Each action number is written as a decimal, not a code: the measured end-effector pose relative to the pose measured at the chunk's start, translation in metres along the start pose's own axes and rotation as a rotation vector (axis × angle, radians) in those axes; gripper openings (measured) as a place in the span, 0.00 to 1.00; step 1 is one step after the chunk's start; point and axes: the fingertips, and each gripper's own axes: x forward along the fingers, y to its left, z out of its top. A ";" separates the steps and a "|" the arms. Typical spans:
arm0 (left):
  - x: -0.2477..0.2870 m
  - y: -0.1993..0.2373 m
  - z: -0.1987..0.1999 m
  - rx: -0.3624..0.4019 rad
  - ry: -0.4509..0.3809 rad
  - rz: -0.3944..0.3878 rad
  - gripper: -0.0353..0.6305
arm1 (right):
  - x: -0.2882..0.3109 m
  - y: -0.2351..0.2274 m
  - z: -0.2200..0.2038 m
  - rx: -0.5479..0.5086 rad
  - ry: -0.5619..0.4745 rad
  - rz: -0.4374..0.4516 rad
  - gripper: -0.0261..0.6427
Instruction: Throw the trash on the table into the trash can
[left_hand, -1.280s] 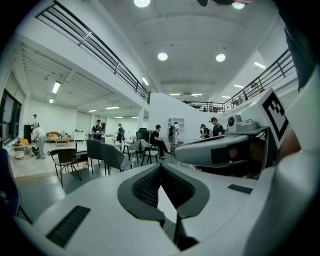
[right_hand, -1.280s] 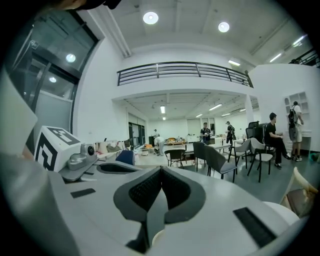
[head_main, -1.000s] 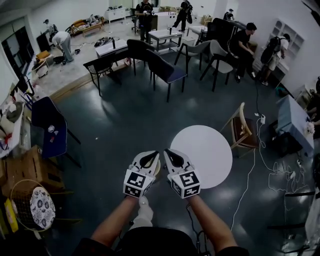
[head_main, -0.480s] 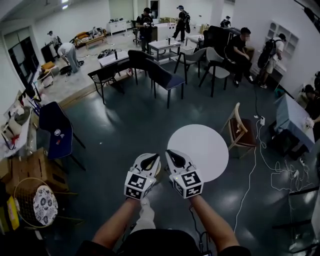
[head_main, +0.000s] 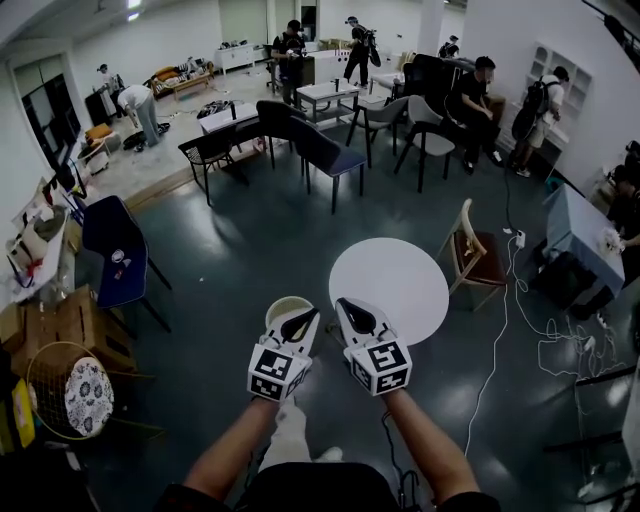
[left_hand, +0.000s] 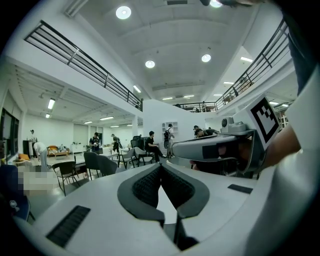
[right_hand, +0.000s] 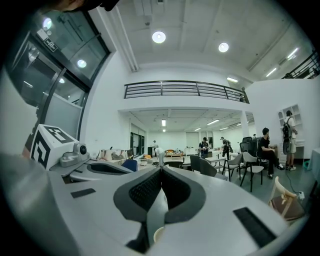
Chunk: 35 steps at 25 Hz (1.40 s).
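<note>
Currently: left tongs (left_hand: 160, 167) and right tongs (right_hand: 161, 170) both pinched closed, empty. Round desk (head_main: 395, 280) looks bare, no trash visible. Trash can (head_main: 283, 308) on floor beside desk. Risk: closed tips nudging can over.

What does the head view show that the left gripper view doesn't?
Only the head view: the person's forearms, the wooden chair and the wicker basket. Only the left gripper view: ceiling lights and the upper railings. Both: the left tongs, the right tongs beside them, and the dark chairs with people across the room.
</note>
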 end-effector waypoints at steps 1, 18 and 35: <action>-0.005 -0.004 0.001 -0.003 -0.003 0.004 0.08 | -0.006 0.003 0.000 0.001 0.001 0.000 0.06; -0.061 -0.038 0.038 0.002 -0.036 0.013 0.08 | -0.058 0.038 0.039 0.021 -0.067 0.016 0.06; -0.113 -0.026 0.060 -0.021 -0.086 -0.090 0.08 | -0.040 0.097 0.057 0.001 -0.066 -0.017 0.06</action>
